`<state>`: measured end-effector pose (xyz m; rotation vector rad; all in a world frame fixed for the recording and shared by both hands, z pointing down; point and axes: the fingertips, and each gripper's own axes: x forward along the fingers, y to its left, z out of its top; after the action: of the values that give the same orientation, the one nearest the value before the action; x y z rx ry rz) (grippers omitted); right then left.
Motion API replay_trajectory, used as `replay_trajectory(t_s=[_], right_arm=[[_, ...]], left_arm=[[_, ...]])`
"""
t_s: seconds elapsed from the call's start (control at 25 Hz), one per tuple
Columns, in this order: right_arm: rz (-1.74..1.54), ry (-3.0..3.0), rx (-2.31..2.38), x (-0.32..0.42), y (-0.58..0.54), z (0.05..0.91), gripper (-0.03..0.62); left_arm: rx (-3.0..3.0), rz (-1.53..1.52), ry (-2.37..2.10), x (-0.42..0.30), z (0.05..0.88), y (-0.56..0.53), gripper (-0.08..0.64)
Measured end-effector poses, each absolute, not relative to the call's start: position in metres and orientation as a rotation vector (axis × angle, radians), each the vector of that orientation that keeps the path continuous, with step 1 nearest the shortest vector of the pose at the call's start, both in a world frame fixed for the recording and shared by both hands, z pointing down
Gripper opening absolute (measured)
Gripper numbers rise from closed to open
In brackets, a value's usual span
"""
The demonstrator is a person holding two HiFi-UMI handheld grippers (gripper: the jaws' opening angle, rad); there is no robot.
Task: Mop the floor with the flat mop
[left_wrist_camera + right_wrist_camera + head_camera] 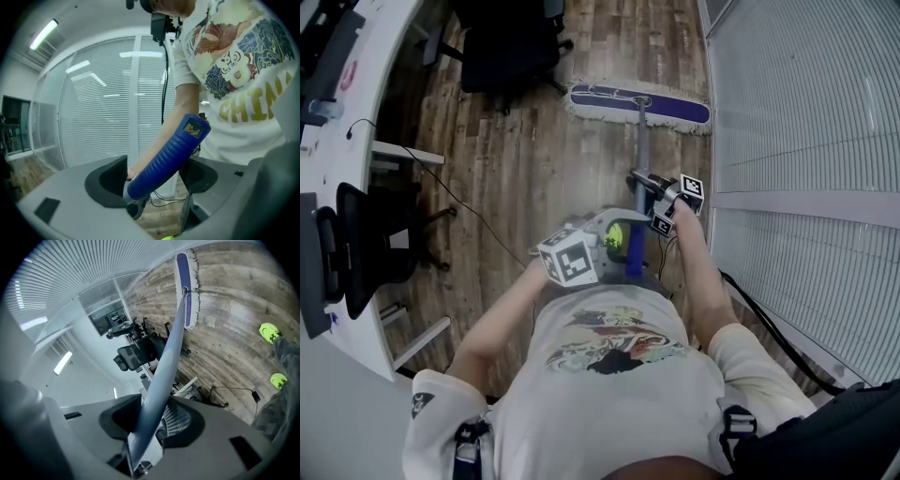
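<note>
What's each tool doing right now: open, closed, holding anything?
Left tool: open, with the blue mop grip between its jaws, not clamped.
Right tool: closed on the mop pole.

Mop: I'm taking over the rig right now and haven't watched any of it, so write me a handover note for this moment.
Tools: left tool is open, with the grip between its jaws but not clamped. The right tool is shut on the pole, further down toward the head.
Things: the mop head lies flat on the floor ahead, close to the slatted wall.
Done: can't tell how much is mopped, as no wet streaks show.
Left: probably close the left tool on the grip, then mop the floor.
</note>
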<state>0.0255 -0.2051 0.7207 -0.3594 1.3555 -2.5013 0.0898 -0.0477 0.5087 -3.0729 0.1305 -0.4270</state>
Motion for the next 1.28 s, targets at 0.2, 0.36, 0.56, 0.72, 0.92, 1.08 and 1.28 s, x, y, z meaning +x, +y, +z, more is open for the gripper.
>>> replay_trajectory(t_s=[0.2,0.36,0.56,0.72,0.92,1.08,1.28], right_arm=[[-2.530,1.384,-0.357,0.024,-0.204,0.719,0.141],[-2.526,1.383,-0.396,0.028,-0.204,0.723,0.141],[-2.417,1.356,-0.476,0.021,-0.186,0.727,0.156],[-2.455,1.385,-0.453,0.015,-0.163,0.723,0.155],[-2.465,1.441,-0.403,0.005,-0.104,0.723,0.156],[-2.438,1.414,-0.434,-0.019,-0.017,0.734,0.155],[-2.526,1.443,-0.411,-0.027,-0.001,0.722,0.155]], left_arm=[[-3.062,-0.428,0.059,0.092,0.509,-0.042,0.265],[-3.036,-0.486,0.037,0.095,0.515,-0.040,0.255],[-3.027,-0.475,0.077,0.082,0.521,-0.017,0.250],[-3.002,-0.492,0.064,0.075,0.520,0.005,0.244],[-3.023,-0.433,0.085,0.064,0.518,0.062,0.236],[-3.020,-0.388,0.058,0.035,0.527,0.153,0.236],[-3.073,-0.368,0.087,0.030,0.506,0.160,0.236]])
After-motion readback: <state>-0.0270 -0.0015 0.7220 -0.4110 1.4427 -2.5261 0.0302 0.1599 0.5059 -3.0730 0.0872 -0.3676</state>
